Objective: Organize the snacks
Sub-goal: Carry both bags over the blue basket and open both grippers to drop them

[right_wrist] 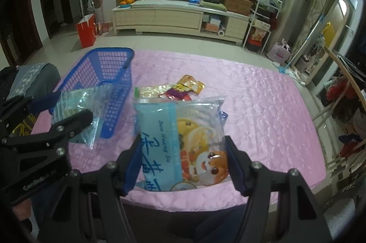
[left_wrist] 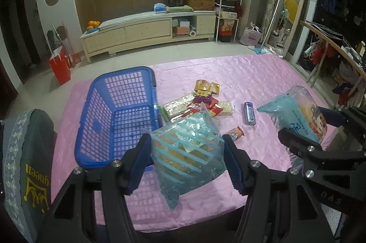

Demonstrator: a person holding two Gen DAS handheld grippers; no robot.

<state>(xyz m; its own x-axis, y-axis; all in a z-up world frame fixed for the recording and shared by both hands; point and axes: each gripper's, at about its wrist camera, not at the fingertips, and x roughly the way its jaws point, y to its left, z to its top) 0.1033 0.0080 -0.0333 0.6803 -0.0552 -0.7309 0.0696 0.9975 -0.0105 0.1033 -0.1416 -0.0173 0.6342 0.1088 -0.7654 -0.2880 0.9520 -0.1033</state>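
Evidently both tools were loaded at inspection. My left gripper [left_wrist: 185, 151] had its jaws clamped on a striped clear-blue snack bag [left_wrist: 189, 147], pads pressing its two side edges, the bag hanging clear of the pink-covered table [left_wrist: 263, 73]. I judged the side grip suited a soft pouch: it kept the contents hanging below the jaws instead of spilling.

My right gripper [right_wrist: 183, 160] likewise had its jaws closed on a light-blue cartoon snack bag [right_wrist: 180, 142], held by its sides and raised off the cover.

A blue basket [left_wrist: 119, 115] stood empty at the table's left, just beside the left-hand bag. I took it as the intended destination, which would explain why both bags were carried aloft near it.

Remaining snacks lay loose on the cover: a cluster of small packets [left_wrist: 201, 99] right of the basket, a dark blue wrapped bar [left_wrist: 249, 113] apart from them, and one small orange-wrapped piece [left_wrist: 236, 133] nearer me. Task judged at an early stage.
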